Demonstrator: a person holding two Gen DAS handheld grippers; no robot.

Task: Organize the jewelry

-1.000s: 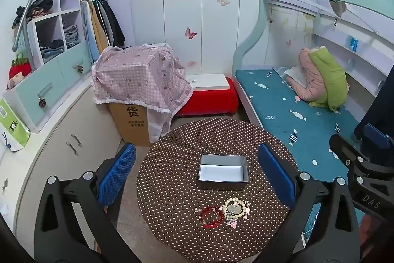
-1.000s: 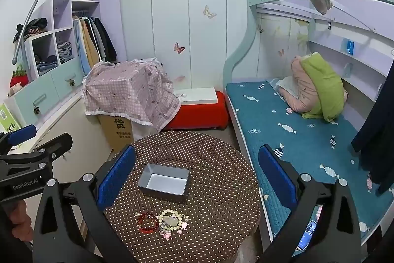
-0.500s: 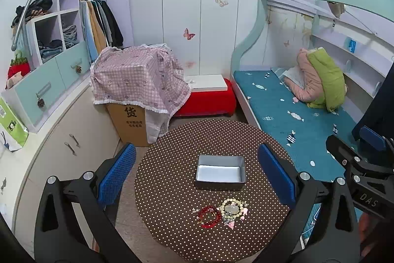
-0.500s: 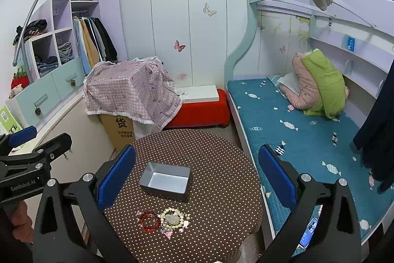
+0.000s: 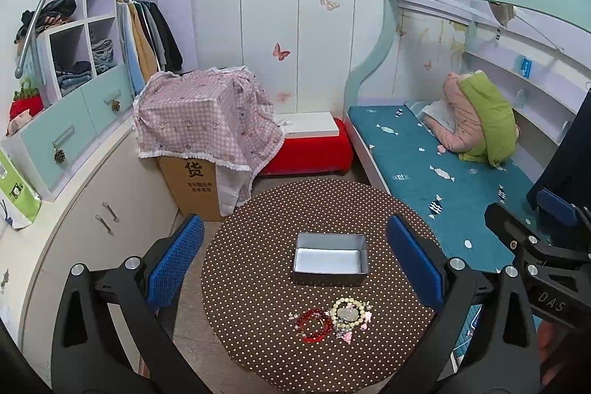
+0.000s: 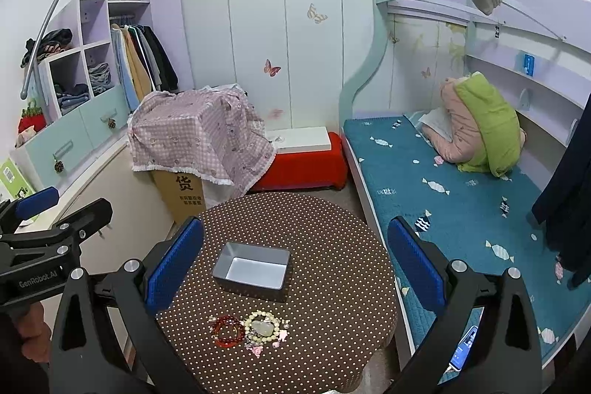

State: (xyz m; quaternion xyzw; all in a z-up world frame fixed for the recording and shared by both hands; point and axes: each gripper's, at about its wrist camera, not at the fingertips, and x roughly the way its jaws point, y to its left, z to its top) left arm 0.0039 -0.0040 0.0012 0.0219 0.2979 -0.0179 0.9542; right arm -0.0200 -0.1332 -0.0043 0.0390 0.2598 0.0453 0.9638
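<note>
On the polka-dot table [image 5: 258,268], the red bead bracelet [image 5: 313,324] and cream one [image 5: 346,312] lie touching, near the seemingly empty metal tin [image 5: 330,261]. Left gripper [image 5: 295,268] and right gripper [image 6: 295,268] hover wide apart; descend on one bracelet only.

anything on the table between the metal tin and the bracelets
Nothing: only bare dotted tablecloth lies between the tin and the bracelets, seen in both wrist views.

1. Brown, white-dotted table cloth [image 5: 258,268].
2. Plain silver-grey tin [image 5: 330,259].
3. Red bead bracelet [image 5: 313,324]; cream bead bracelet [image 5: 346,311].
4. Blue gripper pads [image 5: 176,263].
5. Pink checked cover [image 5: 199,119].
6. Teal bedspread [image 5: 417,168], white fish print.
</note>
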